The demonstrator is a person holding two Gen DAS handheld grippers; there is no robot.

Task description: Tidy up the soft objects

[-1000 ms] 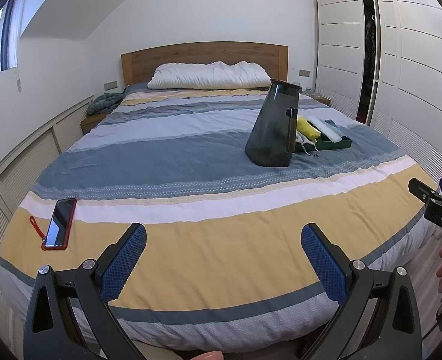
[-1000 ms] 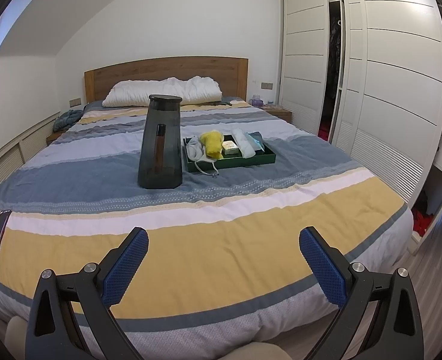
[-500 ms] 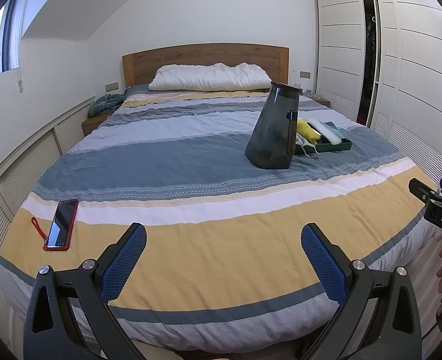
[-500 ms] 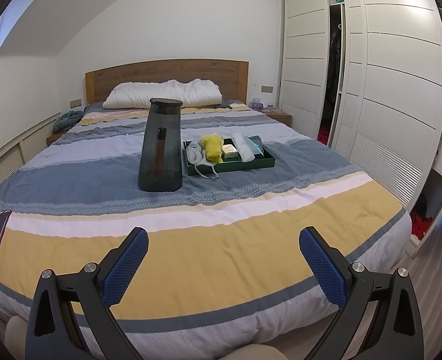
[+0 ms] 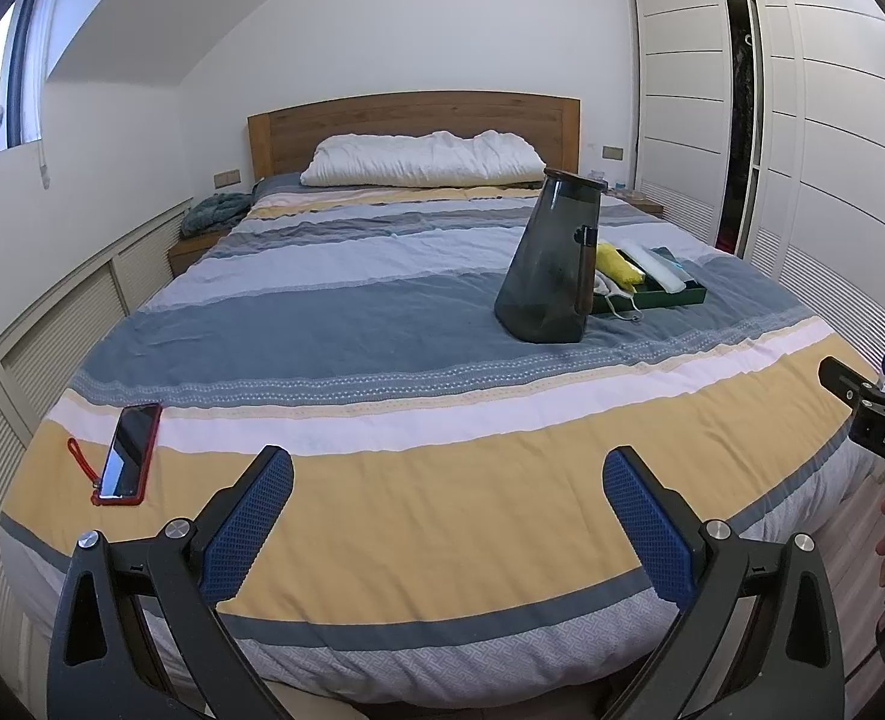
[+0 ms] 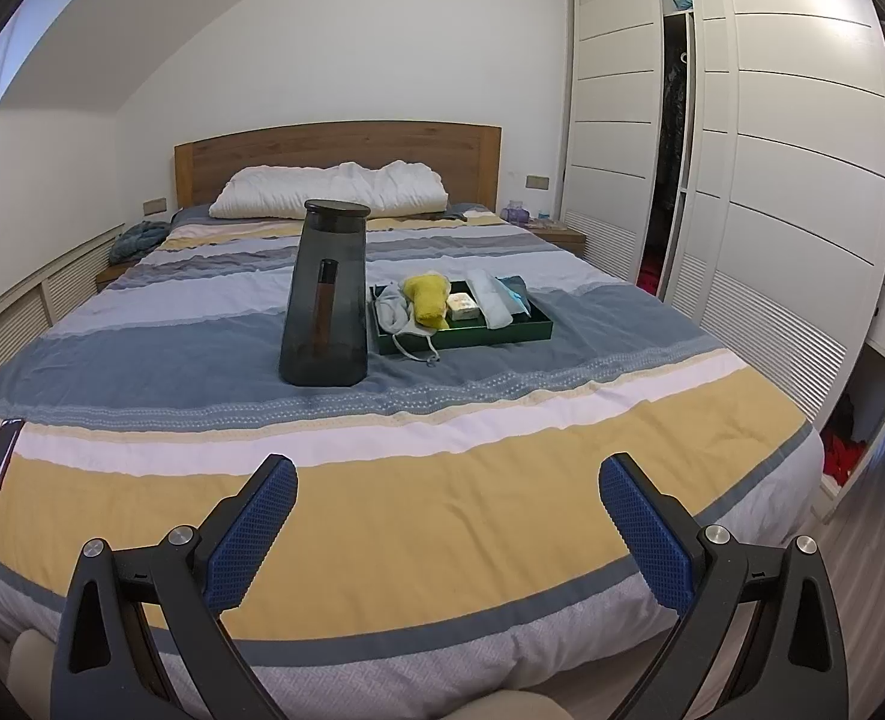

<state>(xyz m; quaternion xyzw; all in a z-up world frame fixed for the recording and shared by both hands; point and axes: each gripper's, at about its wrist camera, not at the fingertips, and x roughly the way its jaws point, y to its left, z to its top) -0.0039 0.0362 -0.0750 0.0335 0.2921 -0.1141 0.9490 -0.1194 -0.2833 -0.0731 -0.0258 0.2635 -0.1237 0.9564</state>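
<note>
A dark green tray [image 6: 526,331] lies on the striped bed, holding a grey face mask [image 6: 395,312], a yellow cloth [image 6: 427,299], a small box [image 6: 462,306], a white roll [image 6: 490,299] and a teal item [image 6: 514,294]. A tall dark grey bin [image 6: 324,300] stands just left of the tray. In the left wrist view the bin [image 5: 553,261] hides part of the tray [image 5: 670,295]. My left gripper [image 5: 447,501] and right gripper [image 6: 447,507] both hang open over the foot of the bed, far from the tray, holding nothing.
A red-cased phone [image 5: 129,451] lies on the bed's near left corner. A white pillow [image 6: 328,191] rests against the wooden headboard [image 6: 334,150]. White wardrobes [image 6: 772,180] line the right side, one door ajar. A blue knit item [image 5: 214,207] sits on the left nightstand.
Both views have drifted back and up very slightly; the bed's objects have not moved and both grippers stay open.
</note>
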